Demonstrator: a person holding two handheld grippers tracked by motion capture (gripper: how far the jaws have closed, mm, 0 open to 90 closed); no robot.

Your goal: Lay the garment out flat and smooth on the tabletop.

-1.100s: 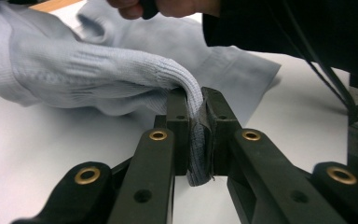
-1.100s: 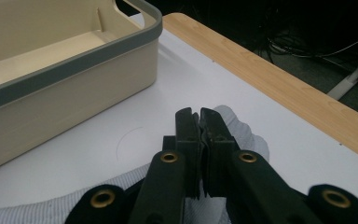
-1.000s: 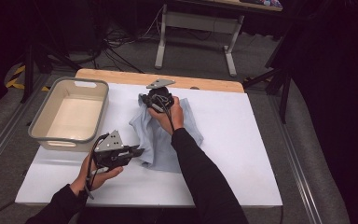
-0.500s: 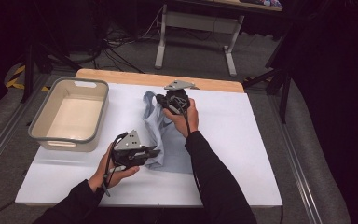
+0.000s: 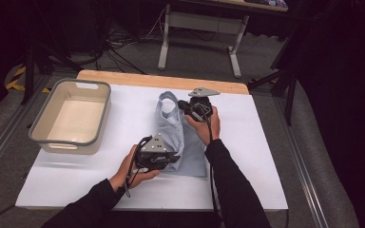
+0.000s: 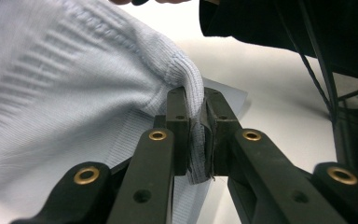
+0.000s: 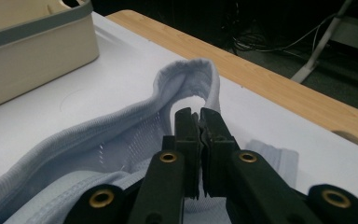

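- Pale blue knit garment (image 5: 178, 137) lay on the white counter (image 5: 266, 156), strung between both tongs.
- Left tongs (image 6: 195, 135) were clamped on a ribbed edge at the near end; right tongs (image 7: 199, 140) were clamped on fabric by the neck opening at the far end.
- Compared with a second back, both tongs had travelled away from the beige tub (image 5: 71, 118), and the cloth had gone from spread flat to a narrower doubled strip.
- Judgement: a lengthwise fold was under way; laying it flat remained.

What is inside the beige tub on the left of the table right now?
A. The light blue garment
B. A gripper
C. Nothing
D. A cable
C: the beige tub shows a bare bottom, while the light blue garment lies on the white table, pinched by both grippers.
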